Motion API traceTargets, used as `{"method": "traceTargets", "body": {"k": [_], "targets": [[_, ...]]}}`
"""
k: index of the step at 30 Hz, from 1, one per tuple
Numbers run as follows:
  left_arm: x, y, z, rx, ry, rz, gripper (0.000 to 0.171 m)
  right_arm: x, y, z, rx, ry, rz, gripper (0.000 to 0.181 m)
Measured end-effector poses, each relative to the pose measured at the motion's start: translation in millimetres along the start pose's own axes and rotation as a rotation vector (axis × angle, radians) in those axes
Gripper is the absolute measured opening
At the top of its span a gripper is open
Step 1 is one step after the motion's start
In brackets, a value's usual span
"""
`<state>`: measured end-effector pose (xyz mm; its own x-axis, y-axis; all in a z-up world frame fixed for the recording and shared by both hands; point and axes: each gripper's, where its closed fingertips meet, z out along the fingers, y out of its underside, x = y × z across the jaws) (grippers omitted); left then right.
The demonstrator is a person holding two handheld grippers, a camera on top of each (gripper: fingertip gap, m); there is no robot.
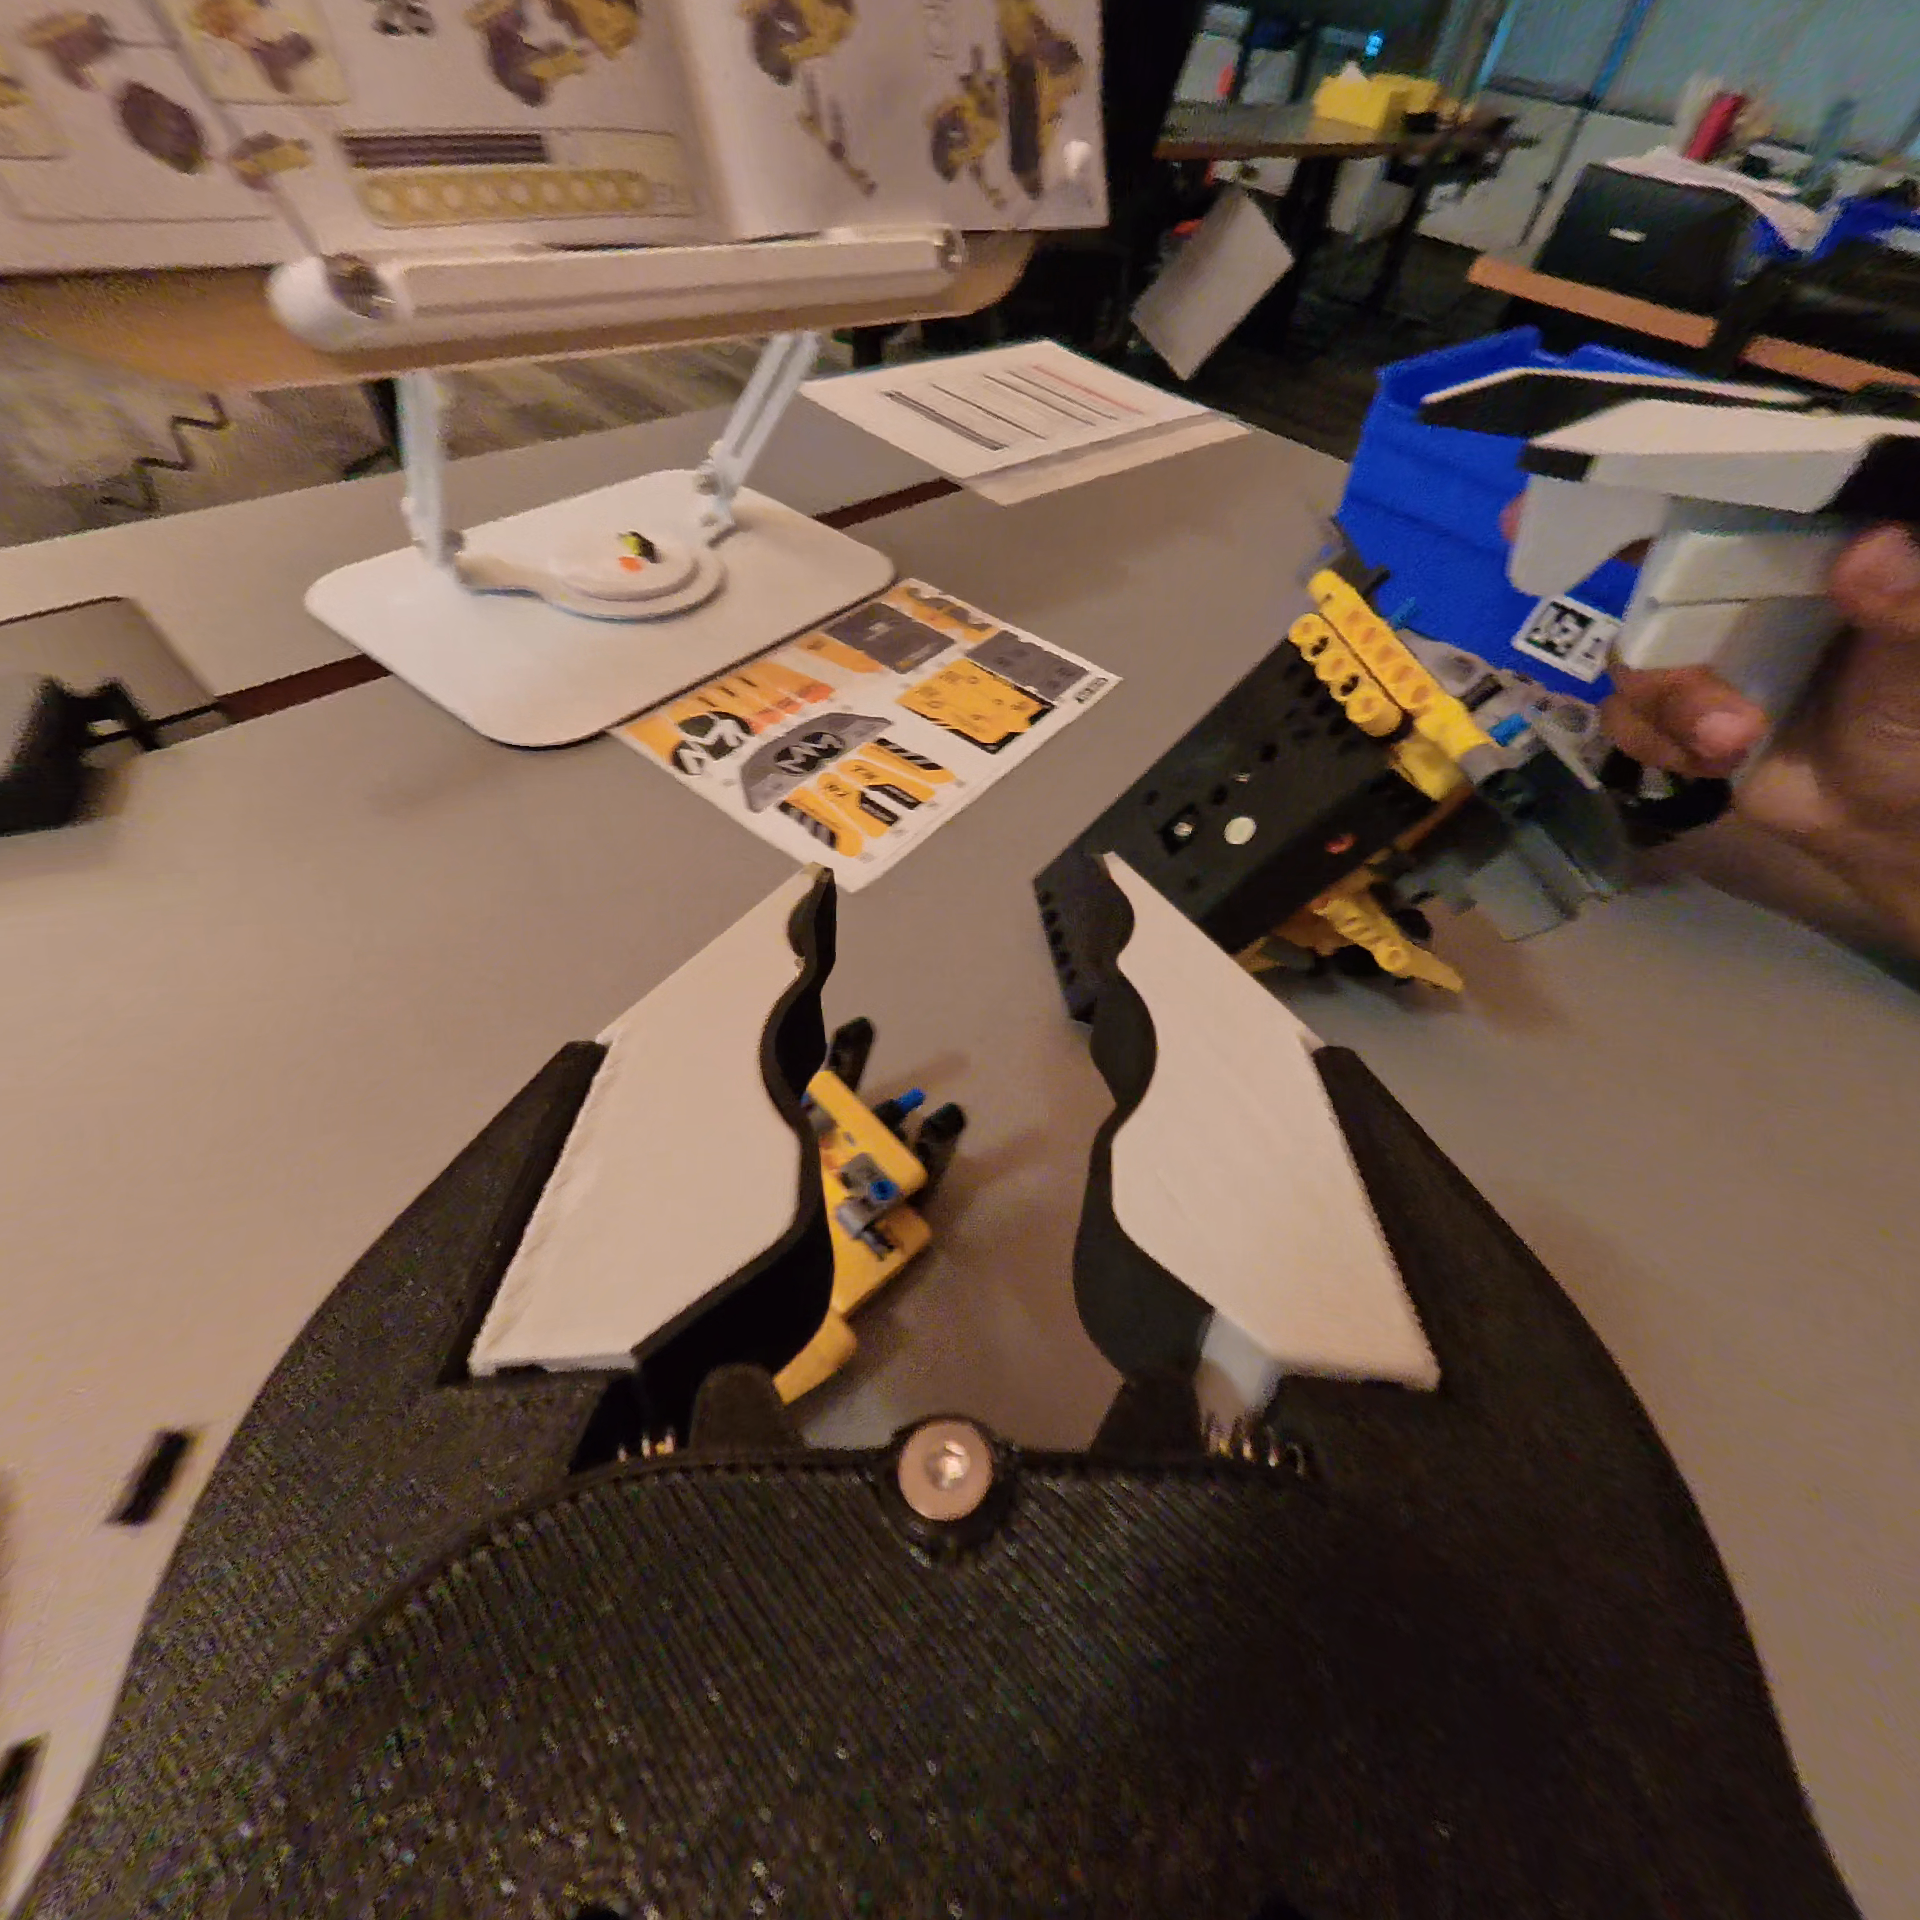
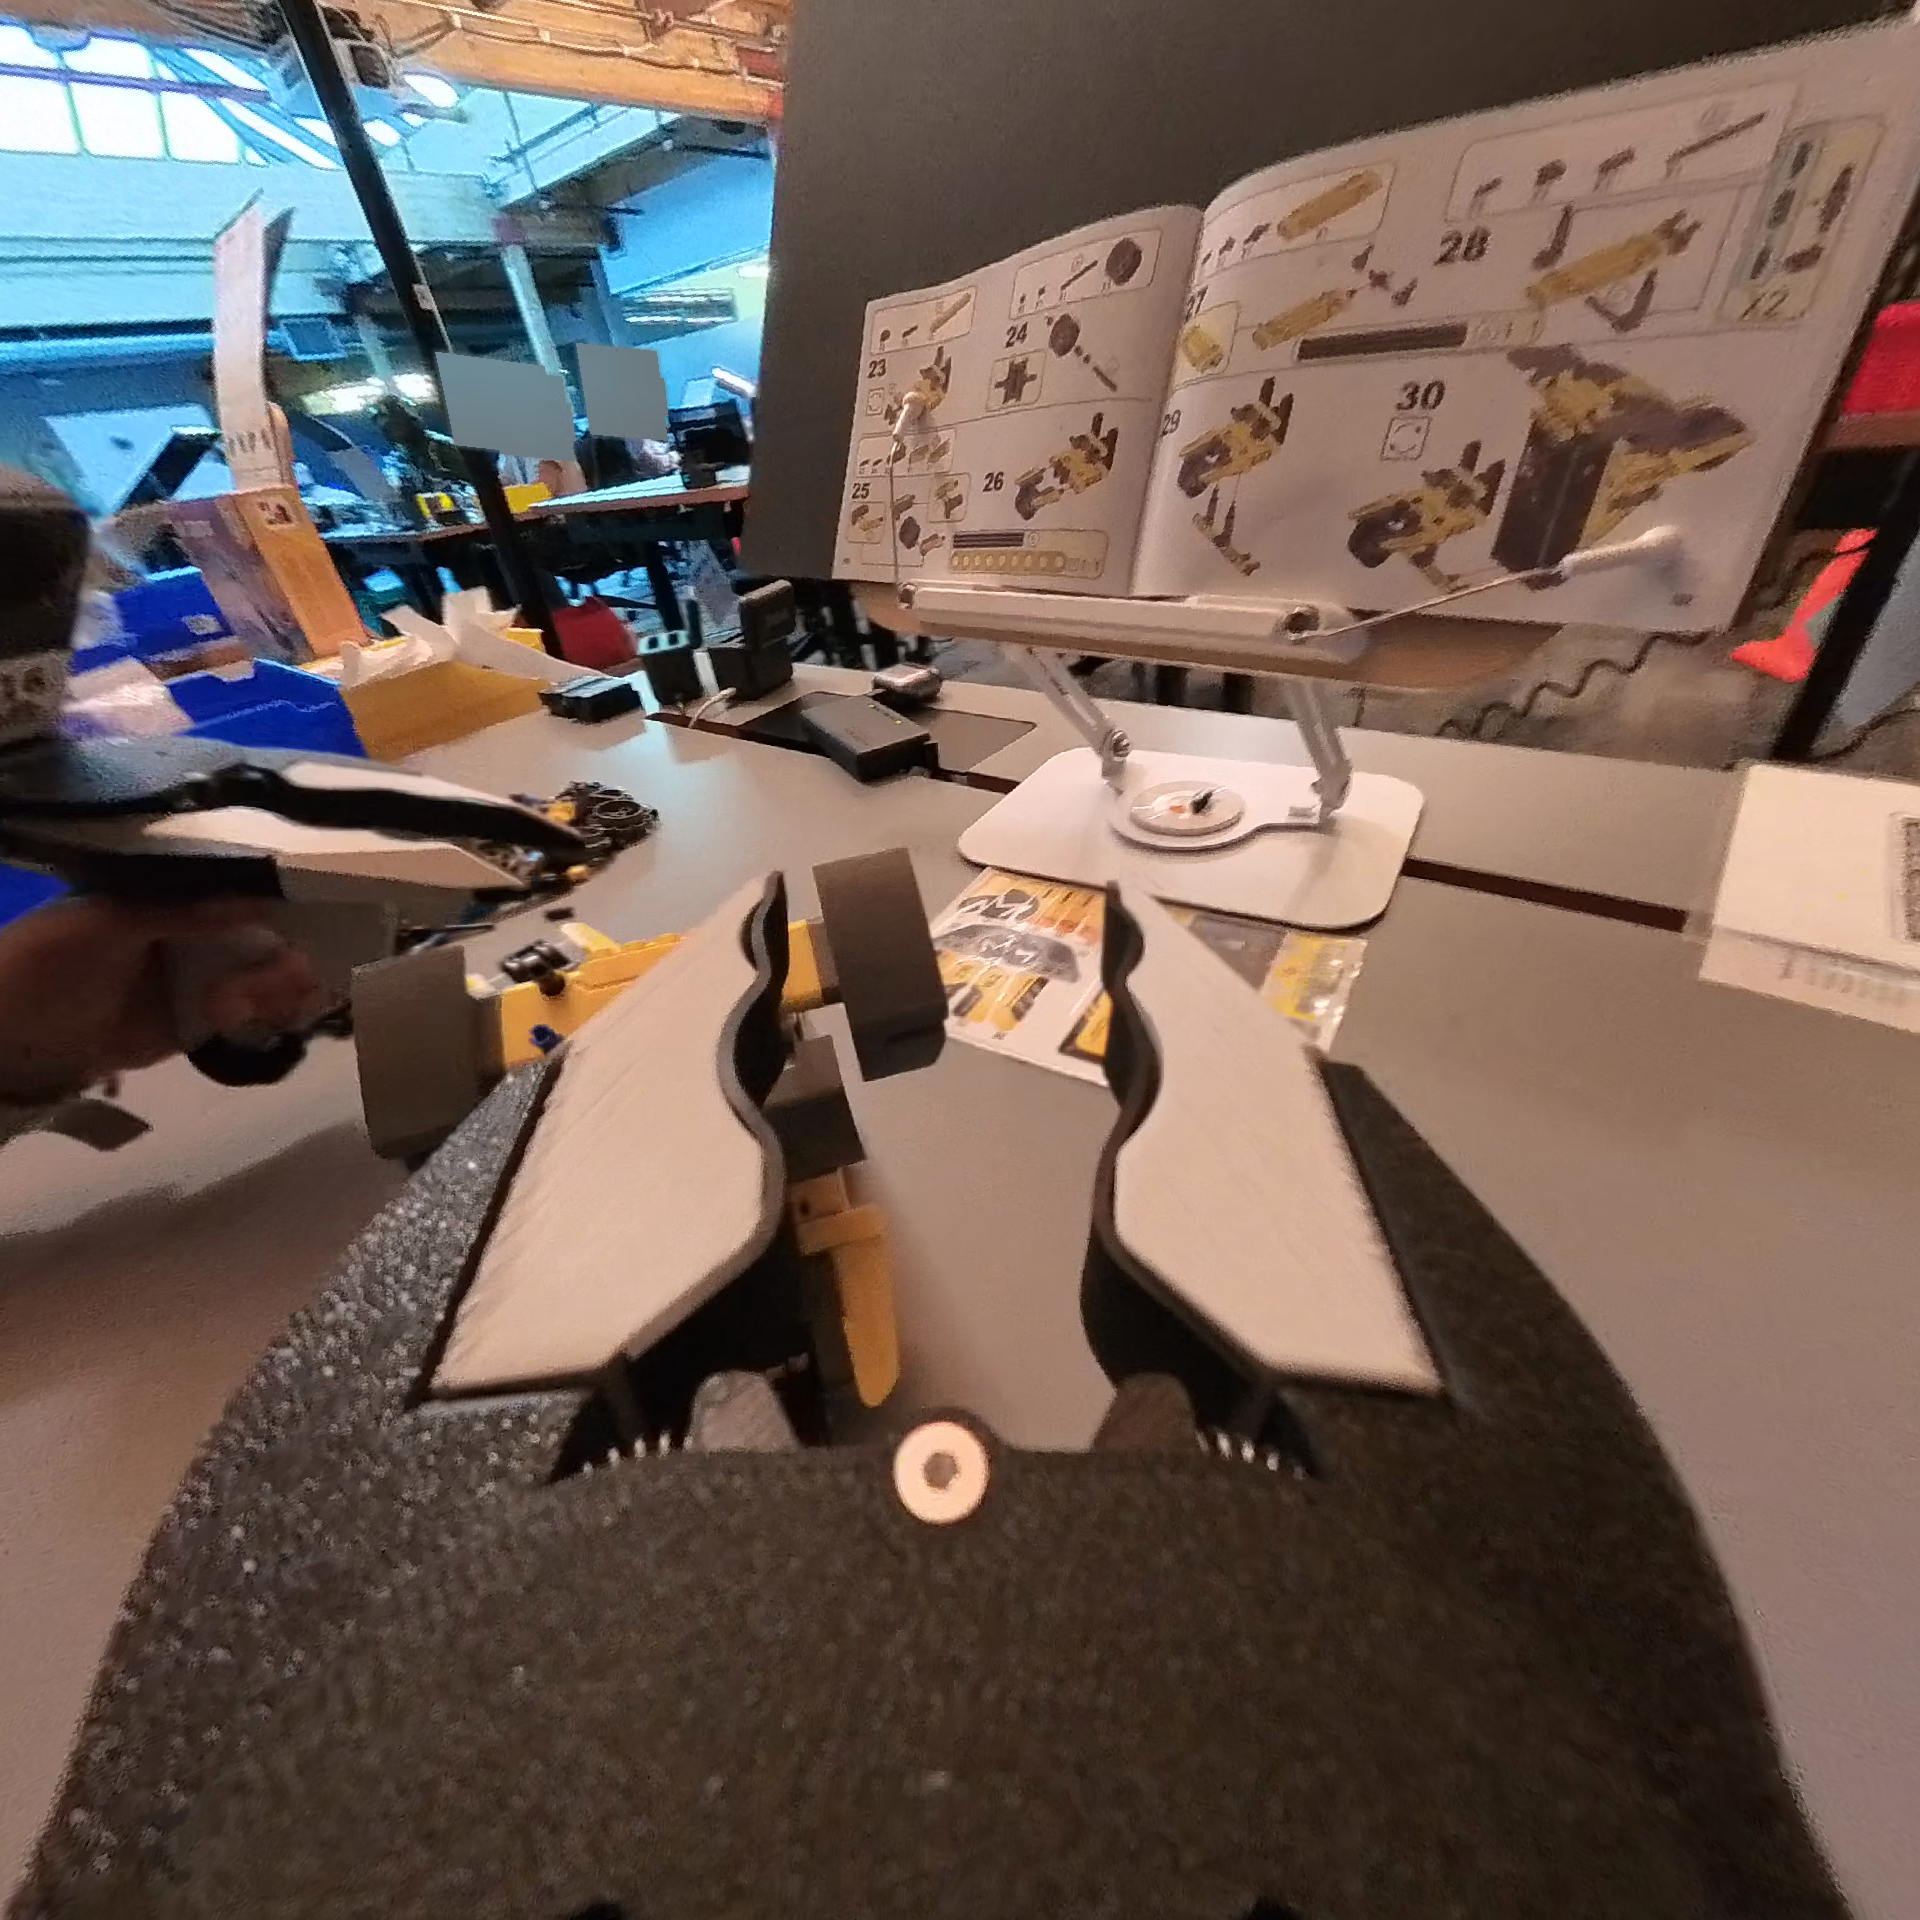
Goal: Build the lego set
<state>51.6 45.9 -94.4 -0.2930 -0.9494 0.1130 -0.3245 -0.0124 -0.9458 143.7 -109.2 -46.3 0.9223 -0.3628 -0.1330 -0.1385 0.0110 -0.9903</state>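
My left gripper (image 1: pixel 964 868) is open above the grey table (image 1: pixel 312 987). A small yellow and black brick sub-assembly (image 1: pixel 873 1184) lies on the table beneath it, close to the left finger and partly hidden by it. A larger black and yellow brick model (image 1: pixel 1299 800) stands ahead to the right. My right gripper (image 2: pixel 943 894) is open over that model; a black wheel (image 2: pixel 878 956) sits between its fingers near the left one, not clamped. A yellow part (image 2: pixel 842 1278) shows lower down. In the left wrist view the right gripper (image 1: pixel 1662 488) is hand-held above the model.
An open instruction booklet (image 2: pixel 1351 395) rests on a white stand (image 2: pixel 1195 831) at the back. A sticker sheet (image 1: pixel 862 727) lies before the stand. A blue bin (image 1: pixel 1455 468), white paper (image 1: pixel 1018 416), loose small parts (image 2: pixel 603 810) and a yellow box (image 2: pixel 447 696) are around.
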Motion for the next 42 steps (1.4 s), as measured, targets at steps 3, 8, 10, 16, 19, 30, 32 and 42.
{"method": "traceTargets", "body": {"k": [3, 8, 10, 16, 19, 30, 32, 42], "targets": [[19, 7, 7, -0.021, 0.057, 0.022, 0.045, -4, 5, 2, -0.009, -0.044, 0.055, 0.060], [43, 9, 8, -0.031, 0.162, -0.025, 0.047, -8, 9, 3, -0.027, -0.049, 0.027, 0.060], [44, 9, 9, -0.030, 0.171, -0.037, 0.047, -12, 7, 3, -0.017, -0.060, 0.006, 0.060], [45, 21, 15, -0.074, 0.176, -0.062, 0.048, -47, 2, -1, 0.006, -0.226, -0.051, 0.078], [48, 28, 18, -0.111, 0.193, -0.073, 0.052, -71, 12, -4, -0.055, -0.350, -0.066, 0.107], [50, 33, 21, -0.128, 0.178, -0.046, 0.052, -62, 107, 8, -0.520, -0.273, -0.154, 0.131], [50, 34, 21, -0.131, 0.173, -0.038, 0.052, -59, 121, 9, -0.577, -0.242, -0.190, 0.123], [62, 56, 29, -0.226, 0.188, 0.042, 0.057, -45, 138, 5, -0.679, -0.225, -0.294, 0.081]]}}
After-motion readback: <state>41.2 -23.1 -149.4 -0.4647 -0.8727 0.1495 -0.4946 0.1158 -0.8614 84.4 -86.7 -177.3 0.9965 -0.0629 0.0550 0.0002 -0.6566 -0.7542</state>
